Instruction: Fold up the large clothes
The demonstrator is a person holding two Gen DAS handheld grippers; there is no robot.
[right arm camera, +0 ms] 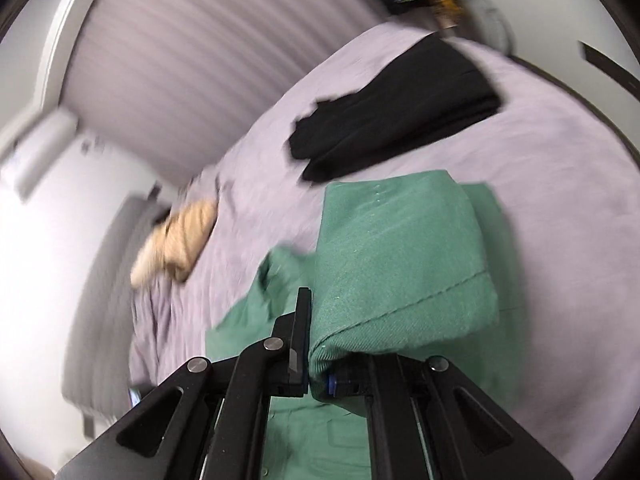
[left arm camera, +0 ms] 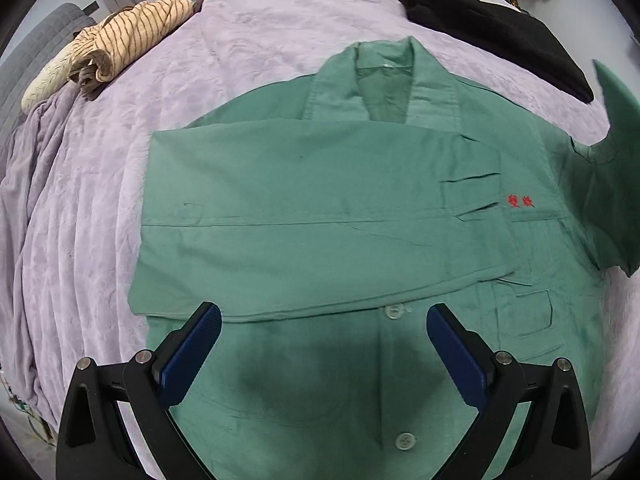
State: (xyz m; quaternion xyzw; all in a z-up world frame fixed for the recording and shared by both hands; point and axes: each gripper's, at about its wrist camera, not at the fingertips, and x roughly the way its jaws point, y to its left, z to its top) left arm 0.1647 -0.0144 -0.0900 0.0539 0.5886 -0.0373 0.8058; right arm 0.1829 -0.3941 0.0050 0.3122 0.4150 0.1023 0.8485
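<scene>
The left claw [left arm camera: 324, 320] is spread wide and holds nothing — it hangs over the front of the green shirt [left arm camera: 320, 220], near its buttons [left arm camera: 394, 311]. One sleeve [left arm camera: 304, 216] is folded flat across the chest. The right claw [right arm camera: 316, 344] is pinching the other sleeve [right arm camera: 400, 264], and that sleeve is lifted up off the bed. The shirt lies face up on the purple blanket [left arm camera: 100, 184] that covers the bed, with its collar [left arm camera: 384, 76] pointing away. Red letters [left arm camera: 520, 201] sit on the chest. Past the shirt lies a black piece of clothing [left arm camera: 500, 32] — off to the left is a striped tan one [left arm camera: 128, 40].
</scene>
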